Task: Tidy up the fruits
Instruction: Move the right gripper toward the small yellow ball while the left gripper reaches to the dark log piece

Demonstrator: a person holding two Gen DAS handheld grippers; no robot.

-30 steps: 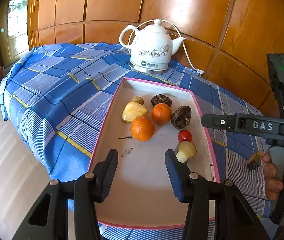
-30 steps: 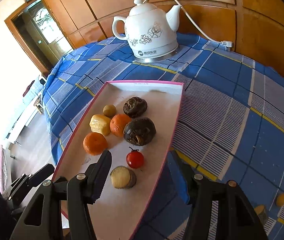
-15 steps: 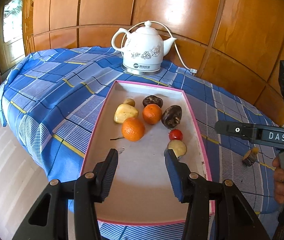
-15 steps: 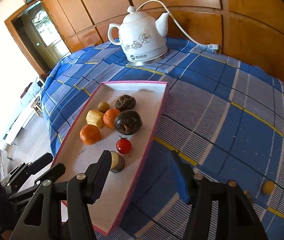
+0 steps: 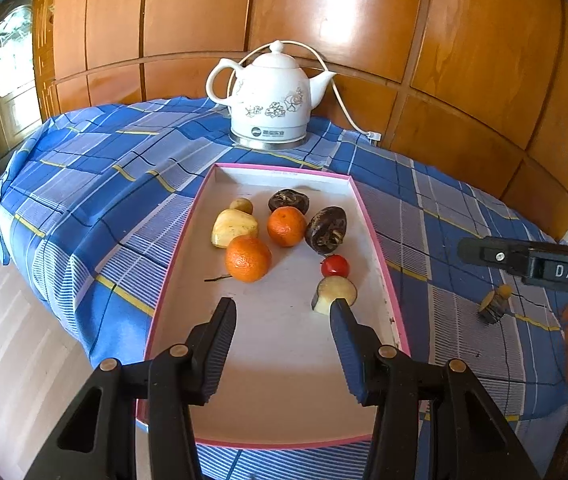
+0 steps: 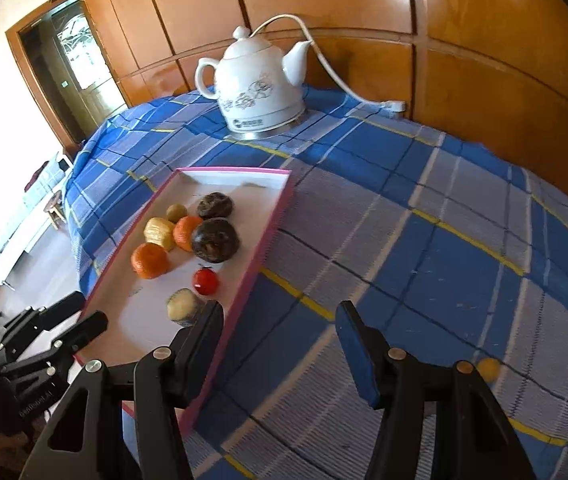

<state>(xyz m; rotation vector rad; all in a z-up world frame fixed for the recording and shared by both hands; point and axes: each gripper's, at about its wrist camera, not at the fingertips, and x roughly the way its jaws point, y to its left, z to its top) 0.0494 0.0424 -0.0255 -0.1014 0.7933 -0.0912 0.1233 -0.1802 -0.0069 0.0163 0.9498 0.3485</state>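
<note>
Clearly the move to come turns on the two stray pieces out on the blue checked cloth, both on the right claw's side of the pink-rimmed tray (image 5: pixel 380 240). From the right wrist view, the right claw (image 6: pixel 280 316) hangs over bare cloth just beside the tray's long right edge, its jaws spread with nothing between them, and a small yellow fruit (image 6: pixel 489 369) lies low and to the right of it, near the outer finger. From the left wrist view, a cut piece with a dark rind (image 5: pixel 494 305) sits on the worktop close under the right-hand tool.

My guess is the right hand takes these, since it is far the nearer. The left claw (image 5: pixel 282 308) is spread and empty too, poised over the near end of the tray, where the oranges (image 5: pixel 249 259), a cherry tomato (image 5: pixel 335 266) and the rest already lie.
</note>
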